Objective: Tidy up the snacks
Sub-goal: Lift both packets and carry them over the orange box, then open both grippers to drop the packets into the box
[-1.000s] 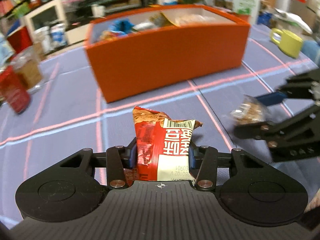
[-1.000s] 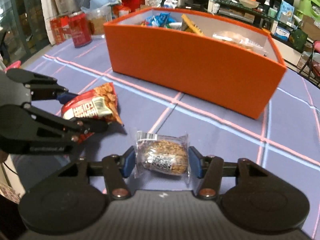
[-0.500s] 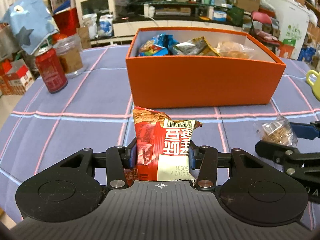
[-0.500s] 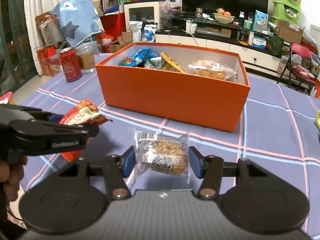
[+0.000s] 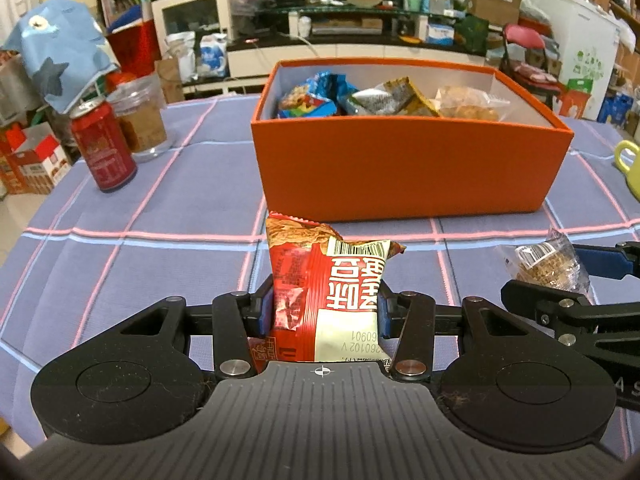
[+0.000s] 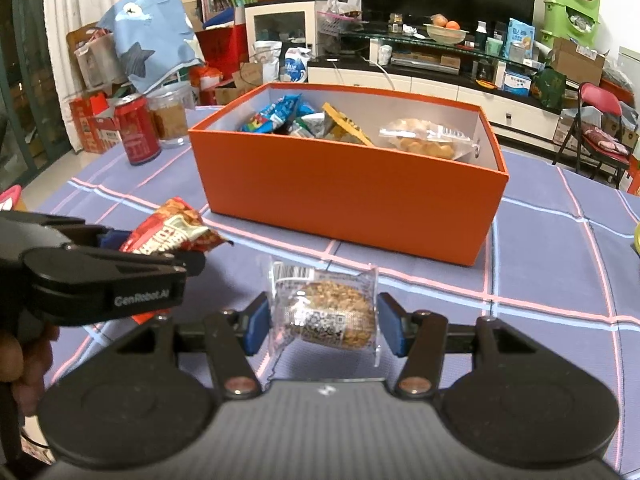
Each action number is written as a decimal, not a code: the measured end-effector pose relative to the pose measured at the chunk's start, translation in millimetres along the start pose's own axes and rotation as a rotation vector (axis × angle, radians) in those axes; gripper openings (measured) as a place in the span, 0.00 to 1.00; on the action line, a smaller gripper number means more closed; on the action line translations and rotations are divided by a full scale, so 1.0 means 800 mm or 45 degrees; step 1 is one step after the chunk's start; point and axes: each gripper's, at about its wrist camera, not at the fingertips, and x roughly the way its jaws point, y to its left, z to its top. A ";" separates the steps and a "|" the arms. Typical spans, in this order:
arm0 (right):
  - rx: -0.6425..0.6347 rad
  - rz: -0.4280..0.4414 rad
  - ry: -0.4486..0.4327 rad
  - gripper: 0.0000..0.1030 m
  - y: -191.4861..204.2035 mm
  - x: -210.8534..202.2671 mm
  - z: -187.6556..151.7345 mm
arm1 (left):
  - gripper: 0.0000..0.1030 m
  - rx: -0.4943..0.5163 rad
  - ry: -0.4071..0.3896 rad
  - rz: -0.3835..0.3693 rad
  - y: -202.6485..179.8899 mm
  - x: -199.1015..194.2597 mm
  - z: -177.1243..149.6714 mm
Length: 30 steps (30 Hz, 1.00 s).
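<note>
My left gripper (image 5: 322, 306) is shut on a red and white snack packet (image 5: 326, 284), held above the table in front of the orange box (image 5: 404, 168). My right gripper (image 6: 322, 322) is shut on a clear-wrapped brown grain cake (image 6: 326, 312), also held above the table before the orange box (image 6: 344, 196). The box holds several snack bags (image 5: 360, 98). The left gripper and its packet (image 6: 172, 232) show at the left of the right wrist view. The grain cake (image 5: 546, 266) shows at the right of the left wrist view.
A red can (image 5: 104, 148) and a clear jar (image 5: 142, 120) stand on the checked purple tablecloth (image 5: 140, 248) left of the box. A yellow-green mug (image 5: 630, 168) sits at the right edge. Cluttered shelves and boxes stand behind the table.
Both grippers have risen and pulled back from the box, each still holding its snack. The box's inside now shows from above.
</note>
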 end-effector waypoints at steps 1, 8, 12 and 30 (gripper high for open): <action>0.003 0.000 -0.007 0.55 -0.001 -0.003 0.000 | 0.22 -0.003 -0.015 -0.007 0.001 -0.006 0.001; 0.049 0.009 -0.182 0.55 -0.015 -0.055 0.035 | 0.22 -0.038 -0.196 -0.064 0.021 -0.068 0.043; 0.098 -0.045 -0.259 0.55 -0.042 -0.061 0.079 | 0.22 -0.026 -0.255 -0.048 0.021 -0.065 0.093; 0.224 -0.169 -0.189 0.59 -0.086 0.066 0.154 | 0.22 -0.047 -0.159 0.008 -0.019 0.078 0.185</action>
